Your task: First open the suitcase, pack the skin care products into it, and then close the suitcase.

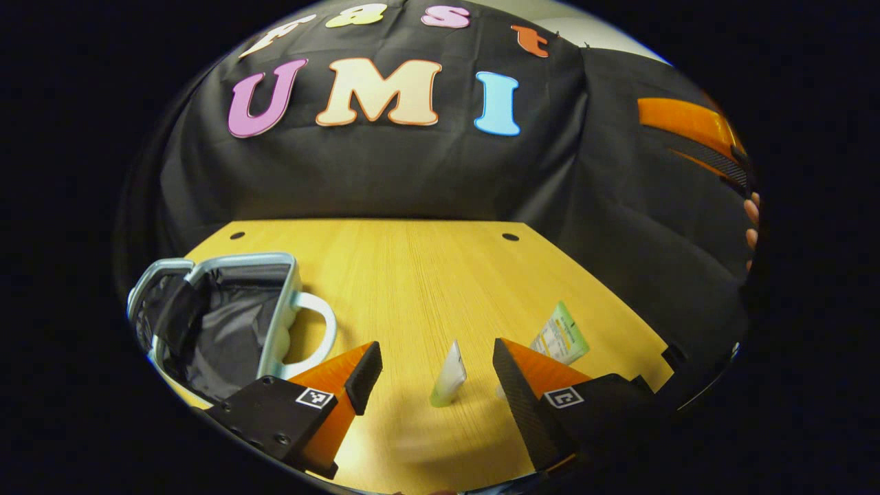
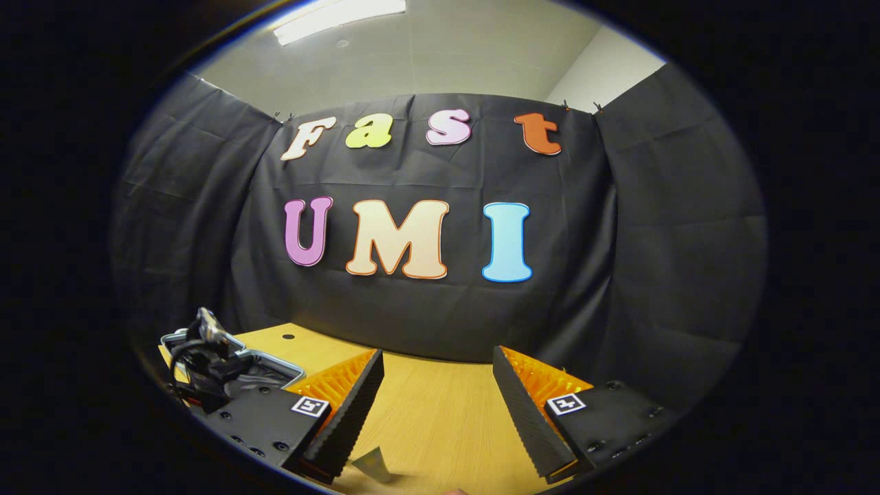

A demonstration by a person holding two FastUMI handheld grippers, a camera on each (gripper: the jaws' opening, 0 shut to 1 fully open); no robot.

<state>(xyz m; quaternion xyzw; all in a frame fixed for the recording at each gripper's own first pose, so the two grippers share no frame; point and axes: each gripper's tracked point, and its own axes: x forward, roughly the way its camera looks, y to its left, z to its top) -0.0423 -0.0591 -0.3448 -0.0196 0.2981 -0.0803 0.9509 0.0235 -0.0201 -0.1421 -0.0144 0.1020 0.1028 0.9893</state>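
Note:
The small suitcase [image 1: 240, 261] lies open at the table's left, its black lining showing and its white handle [image 1: 323, 330] pointing toward the middle. A white tube with a green cap [image 1: 450, 377] stands on the table between the fingers of my left gripper [image 1: 436, 354], which is open and touches nothing. A green and white sachet [image 1: 560, 335] lies just right of it. My right gripper [image 2: 438, 359] is open, held above the table with nothing between its fingers. A pale pointed tip of a product [image 2: 371, 464] shows below it. The suitcase [image 2: 271, 363] sits at its lower left.
The wooden table [image 1: 440, 275] runs back to the black cloth wall. At the far right, orange fingers [image 1: 687, 122] of the other gripper hang high, with a hand [image 1: 751, 227] below them. A black shape with cables [image 2: 199, 357] stands by the suitcase.

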